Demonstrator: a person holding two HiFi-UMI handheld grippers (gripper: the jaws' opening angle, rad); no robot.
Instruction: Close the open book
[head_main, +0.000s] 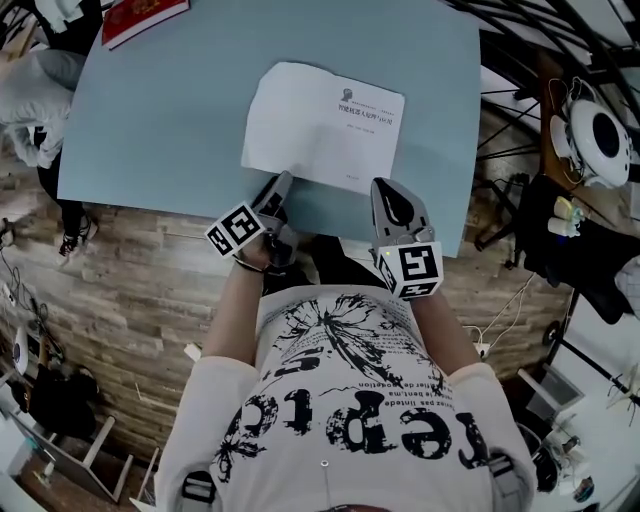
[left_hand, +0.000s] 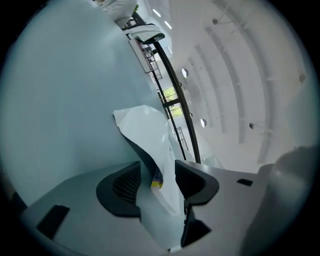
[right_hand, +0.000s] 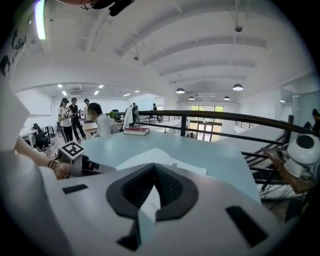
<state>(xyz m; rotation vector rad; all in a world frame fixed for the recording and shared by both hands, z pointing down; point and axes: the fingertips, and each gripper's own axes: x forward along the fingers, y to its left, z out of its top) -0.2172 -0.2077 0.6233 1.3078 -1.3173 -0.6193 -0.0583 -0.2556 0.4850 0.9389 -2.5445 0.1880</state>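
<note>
Closest in, seen from the head view, is the person's printed white T-shirt (head_main: 340, 400), filling the 6 o'clock part of the picture, with both forearms reaching out to the near edge of the pale blue table (head_main: 170, 120).

The left gripper (head_main: 281, 186) sits at about 7 o'clock of the white book (head_main: 325, 125), its marker cube (head_main: 236, 229) turned on a slant. Its own view shows the claw wide, the two dark pads (left_hand: 120, 187) well apart and a curved white sheet of the book running up between them. I cannot tell whether either pad brushes that sheet.

The right gripper (head_main: 385, 192) is at the book's 5 o'clock, just at its near edge. In its own view the claw is narrow, with the tips meeting in a point and a sliver of white page and blue table showing through the gap lower down.

The book lies flat near the middle of the table, a white face up with small print at its far right corner. A red book (head_main: 140, 18) rests at the table's 11 o'clock corner, well apart from the white one. Past the table's far side, in the right gripper view, a few people (right_hand: 75, 117) stand at about 9 o'clock beside a dark railing (right_hand: 225, 117).
</note>
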